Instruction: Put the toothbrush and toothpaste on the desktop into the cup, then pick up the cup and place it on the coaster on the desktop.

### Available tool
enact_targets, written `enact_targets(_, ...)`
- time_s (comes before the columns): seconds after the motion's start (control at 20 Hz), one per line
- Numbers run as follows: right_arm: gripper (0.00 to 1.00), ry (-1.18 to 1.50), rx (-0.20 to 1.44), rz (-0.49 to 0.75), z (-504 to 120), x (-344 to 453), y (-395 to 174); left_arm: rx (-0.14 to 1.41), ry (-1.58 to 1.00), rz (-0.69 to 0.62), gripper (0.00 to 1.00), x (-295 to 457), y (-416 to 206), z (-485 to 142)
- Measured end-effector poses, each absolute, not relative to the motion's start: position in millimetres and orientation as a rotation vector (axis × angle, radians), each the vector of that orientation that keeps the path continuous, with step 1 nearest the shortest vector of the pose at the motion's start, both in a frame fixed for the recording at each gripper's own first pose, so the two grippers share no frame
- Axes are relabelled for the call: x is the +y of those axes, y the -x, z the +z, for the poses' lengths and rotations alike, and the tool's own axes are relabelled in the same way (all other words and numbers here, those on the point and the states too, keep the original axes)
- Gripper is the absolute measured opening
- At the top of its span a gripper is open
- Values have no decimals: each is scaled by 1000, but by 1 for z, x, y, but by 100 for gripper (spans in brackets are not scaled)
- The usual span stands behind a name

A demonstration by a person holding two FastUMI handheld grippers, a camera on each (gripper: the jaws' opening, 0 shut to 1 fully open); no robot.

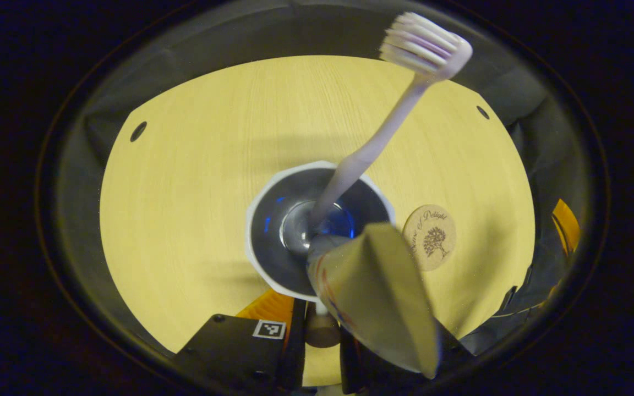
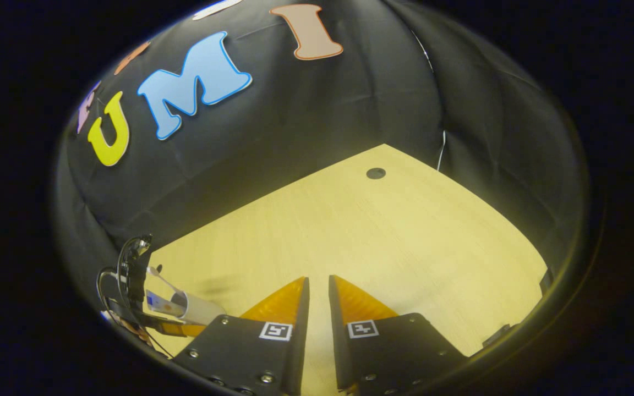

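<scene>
The left gripper (image 1: pixel 322 324) held the toothpaste (image 1: pixel 375 291) in its jaws over the cup (image 1: pixel 317 231), beside the toothbrush (image 1: pixel 372 148); the coaster (image 1: pixel 430 237) lay just beside. The right gripper (image 2: pixel 317 308) had its jaws narrow and bare.

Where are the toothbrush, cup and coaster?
toothbrush (image 1: pixel 383 135), left gripper view, on its handle.
cup (image 1: pixel 259 220), left gripper view, on its inner wall.
coaster (image 1: pixel 430 237), left gripper view, on its top face.

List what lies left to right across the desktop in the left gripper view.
Left desktop hole → cup with the toothbrush leaning in it → toothpaste tube at the cup's rim → coaster → right desktop hole.
</scene>
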State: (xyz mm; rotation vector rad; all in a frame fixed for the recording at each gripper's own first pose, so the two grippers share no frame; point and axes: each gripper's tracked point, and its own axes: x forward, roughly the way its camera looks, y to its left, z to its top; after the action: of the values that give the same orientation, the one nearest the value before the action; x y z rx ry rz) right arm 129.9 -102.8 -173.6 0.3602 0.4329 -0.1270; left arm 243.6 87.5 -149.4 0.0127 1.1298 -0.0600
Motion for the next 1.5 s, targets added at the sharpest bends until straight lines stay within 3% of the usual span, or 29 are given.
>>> enact_targets(0.75, 22, -403, 407, -208, -173, -158, -100, 1084, -161, -248, 27, -25, -238, -116)
enact_targets(1.5, 22, -436, 423, -221, -177, -186, -90, 1091, -208, -205, 30, -31, -222, -131)
